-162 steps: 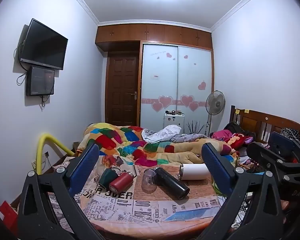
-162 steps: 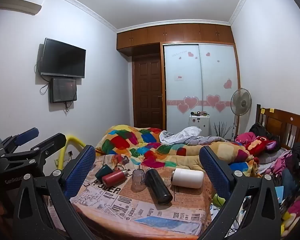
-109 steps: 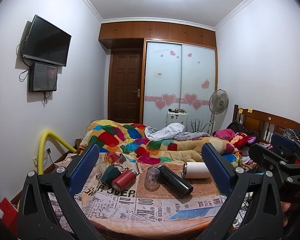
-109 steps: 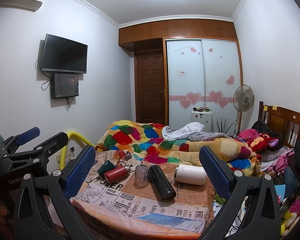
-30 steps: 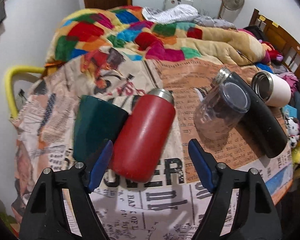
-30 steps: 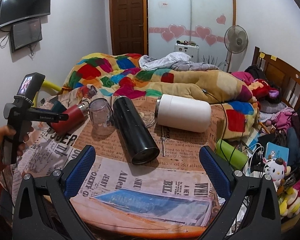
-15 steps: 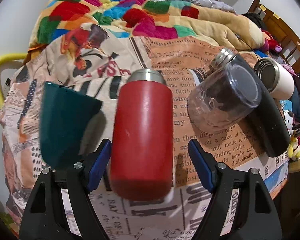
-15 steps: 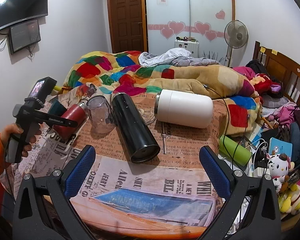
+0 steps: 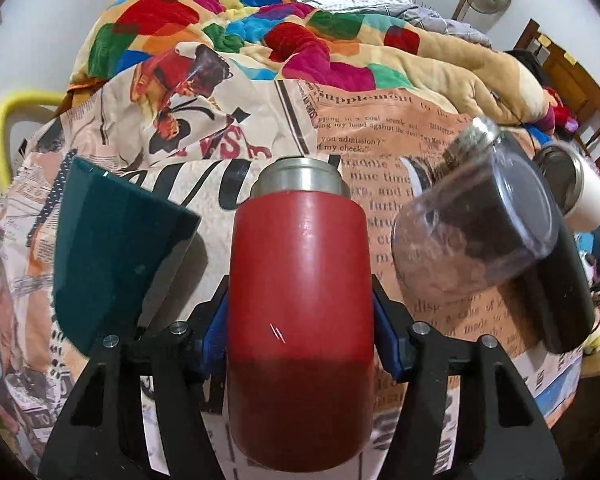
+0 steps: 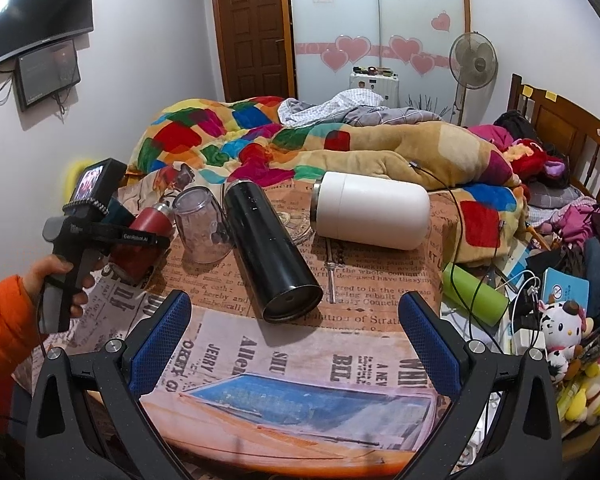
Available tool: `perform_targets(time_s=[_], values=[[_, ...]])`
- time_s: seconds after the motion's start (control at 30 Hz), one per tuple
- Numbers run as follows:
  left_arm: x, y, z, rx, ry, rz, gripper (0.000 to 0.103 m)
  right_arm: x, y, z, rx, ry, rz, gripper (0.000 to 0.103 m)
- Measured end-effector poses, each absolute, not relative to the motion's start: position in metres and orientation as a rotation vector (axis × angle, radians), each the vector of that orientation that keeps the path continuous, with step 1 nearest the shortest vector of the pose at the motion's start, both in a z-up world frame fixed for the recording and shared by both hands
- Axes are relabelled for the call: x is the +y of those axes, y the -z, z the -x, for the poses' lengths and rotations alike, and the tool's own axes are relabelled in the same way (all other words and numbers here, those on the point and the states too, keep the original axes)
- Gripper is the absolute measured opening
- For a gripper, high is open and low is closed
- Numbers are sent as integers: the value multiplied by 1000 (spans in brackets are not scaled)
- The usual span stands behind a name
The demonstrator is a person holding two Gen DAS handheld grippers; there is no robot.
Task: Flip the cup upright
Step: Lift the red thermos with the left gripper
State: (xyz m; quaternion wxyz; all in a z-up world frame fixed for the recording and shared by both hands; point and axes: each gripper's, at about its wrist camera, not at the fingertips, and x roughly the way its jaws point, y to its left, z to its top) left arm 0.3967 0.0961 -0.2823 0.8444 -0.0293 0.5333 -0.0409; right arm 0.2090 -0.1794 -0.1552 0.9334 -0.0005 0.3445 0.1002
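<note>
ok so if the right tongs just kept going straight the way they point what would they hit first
Most likely the black flask, lying on its side on the newspaper-print tablecloth. Its near end sits just ahead of the open right tongs, roughly centred between the blue pads. Depth is unclear, so they could graze the cloth first.

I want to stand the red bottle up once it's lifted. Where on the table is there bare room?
The widest bare patch is the near table edge, in front of the black flask and ahead of the right gripper. The far left is crowded: red bottle, green cup and clear cup sit close together.
</note>
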Motion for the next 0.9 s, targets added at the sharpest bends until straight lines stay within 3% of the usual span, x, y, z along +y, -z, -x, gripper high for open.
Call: perform_targets(time_s=[0.9], values=[[9, 164, -247, 927, 269, -75, 61, -175, 118, -160, 595, -274, 3, 103]])
